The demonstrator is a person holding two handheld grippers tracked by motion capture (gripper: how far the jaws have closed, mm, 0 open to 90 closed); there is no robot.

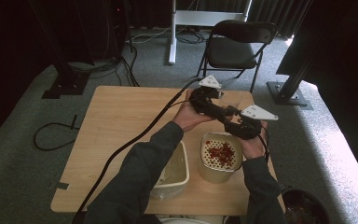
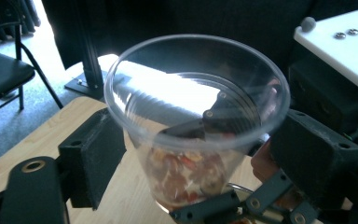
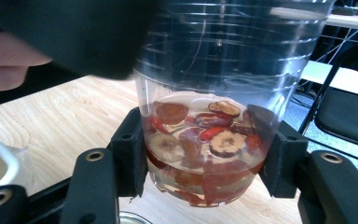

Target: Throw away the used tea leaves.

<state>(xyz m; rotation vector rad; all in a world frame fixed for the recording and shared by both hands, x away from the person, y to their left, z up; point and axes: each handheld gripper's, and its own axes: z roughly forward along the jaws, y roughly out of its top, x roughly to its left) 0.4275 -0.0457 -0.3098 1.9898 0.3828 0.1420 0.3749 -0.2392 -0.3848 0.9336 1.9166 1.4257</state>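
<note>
Right gripper [image 3: 205, 172] jaws clamp the low wall of a thin, crushable clear cup [image 3: 214, 116] of wet dried fruit, while left gripper [image 2: 205, 154] jaws stand apart around it.

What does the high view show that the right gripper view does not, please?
High view: red pieces lying in a perforated strainer bowl, the person's sleeves, and a loose cable on the carpet. Right gripper view: sliced dried fruit in liquid inside the clear cup, with the right gripper jaws against its sides. Both: the wooden table and the black chair.
</note>
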